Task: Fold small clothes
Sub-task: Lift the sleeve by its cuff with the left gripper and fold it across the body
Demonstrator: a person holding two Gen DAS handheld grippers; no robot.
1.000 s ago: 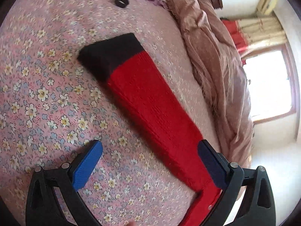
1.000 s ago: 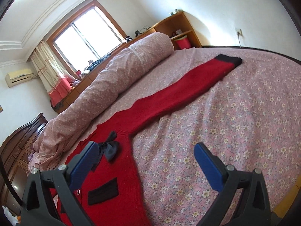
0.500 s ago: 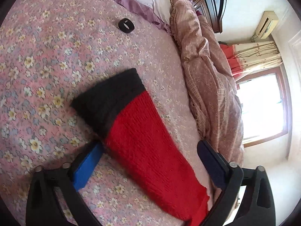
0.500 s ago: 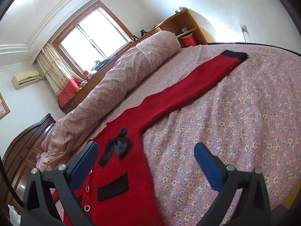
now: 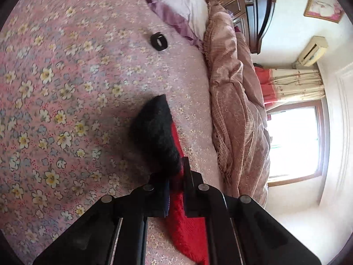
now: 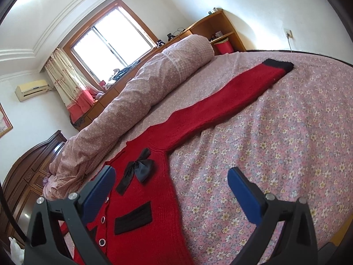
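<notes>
A small red knitted cardigan [image 6: 154, 190] with a black bow [image 6: 141, 167], black pocket flaps and black cuffs lies flat on the flowered bed sheet [image 6: 275, 154]. One sleeve [image 6: 220, 108] stretches out to the far right, ending in a black cuff [image 6: 279, 64]. My right gripper [image 6: 172, 190] is open and empty, hovering above the cardigan's chest and side edge. In the left wrist view my left gripper [image 5: 176, 176] is shut on the other sleeve [image 5: 185, 220] just behind its black cuff [image 5: 156, 132], which bunches up ahead of the jaws.
A rolled pinkish quilt [image 6: 136, 95] lies along the far side of the bed, also in the left wrist view [image 5: 236, 114]. A small black ring-like object [image 5: 158, 41] lies on the sheet near a purple-edged pillow [image 5: 176, 6]. A dark wooden headboard [image 5: 258, 6] stands behind.
My left gripper moved forward along the sleeve to its cuff end and closed on it, bunching the black cuff. My right gripper shifted slightly toward the cardigan's body and stayed open.
</notes>
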